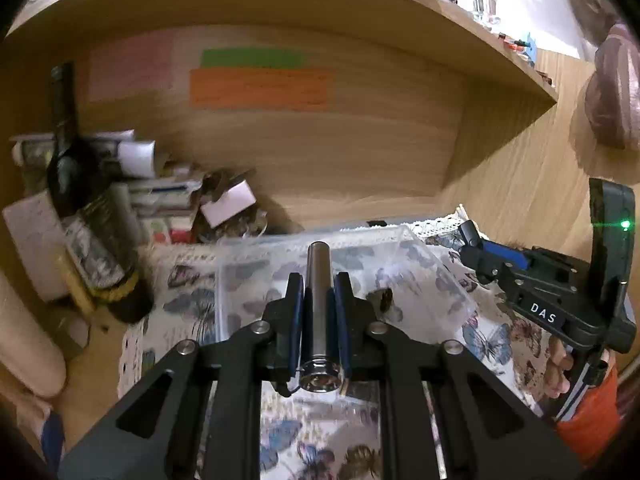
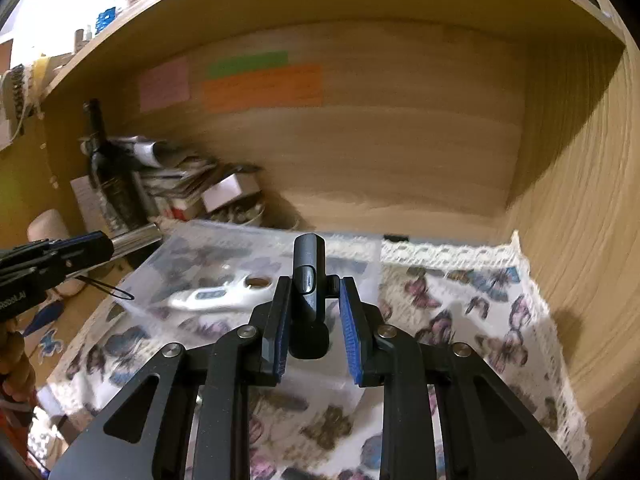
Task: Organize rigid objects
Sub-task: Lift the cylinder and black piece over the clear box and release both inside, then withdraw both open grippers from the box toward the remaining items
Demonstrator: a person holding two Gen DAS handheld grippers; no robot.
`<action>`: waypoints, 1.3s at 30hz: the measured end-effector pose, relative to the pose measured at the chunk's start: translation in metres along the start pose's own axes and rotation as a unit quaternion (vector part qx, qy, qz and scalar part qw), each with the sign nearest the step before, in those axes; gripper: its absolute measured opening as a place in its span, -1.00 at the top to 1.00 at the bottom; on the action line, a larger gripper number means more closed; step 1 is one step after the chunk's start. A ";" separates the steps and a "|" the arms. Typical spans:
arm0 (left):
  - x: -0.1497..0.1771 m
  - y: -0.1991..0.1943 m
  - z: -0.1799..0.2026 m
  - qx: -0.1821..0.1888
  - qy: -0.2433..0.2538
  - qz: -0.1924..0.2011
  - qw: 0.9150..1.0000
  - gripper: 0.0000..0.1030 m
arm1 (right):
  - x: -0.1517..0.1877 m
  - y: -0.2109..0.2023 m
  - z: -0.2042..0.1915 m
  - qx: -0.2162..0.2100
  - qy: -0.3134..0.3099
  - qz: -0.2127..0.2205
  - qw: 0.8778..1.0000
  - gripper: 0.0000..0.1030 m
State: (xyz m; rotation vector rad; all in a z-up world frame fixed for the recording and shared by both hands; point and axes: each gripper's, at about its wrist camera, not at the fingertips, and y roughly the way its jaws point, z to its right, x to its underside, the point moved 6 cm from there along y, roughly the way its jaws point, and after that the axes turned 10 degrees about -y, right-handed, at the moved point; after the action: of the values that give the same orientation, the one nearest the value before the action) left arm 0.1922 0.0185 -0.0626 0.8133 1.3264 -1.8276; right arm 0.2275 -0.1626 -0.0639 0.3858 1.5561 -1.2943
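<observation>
My left fingers (image 1: 318, 312) clamp a steel tube (image 1: 318, 300); right fingers (image 2: 316, 320) hold a dark gadget (image 2: 308, 284), clear box (image 2: 264, 264) at twelve o'clock.

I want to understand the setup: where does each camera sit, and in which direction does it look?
Left wrist: sits on the left gripper, looking forward over the metal flashlight it grips toward the shelf back; the right gripper and fingers show at right.
Right wrist: sits on the right gripper, looking past its dark clip tool; the left gripper shows at left.
Shared: clear plastic box, butterfly cloth, orange note.
</observation>
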 end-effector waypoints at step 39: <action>0.013 0.109 0.025 0.019 0.026 -0.134 0.990 0.30 | 0.020 0.055 -0.002 -0.025 -0.019 -0.090 0.995 0.33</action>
State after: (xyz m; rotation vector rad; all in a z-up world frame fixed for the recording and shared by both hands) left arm 0.2745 -0.0307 -0.1216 0.7351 1.4988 -2.0564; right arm 0.2599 -0.1475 -0.1100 0.1908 1.6160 -1.3892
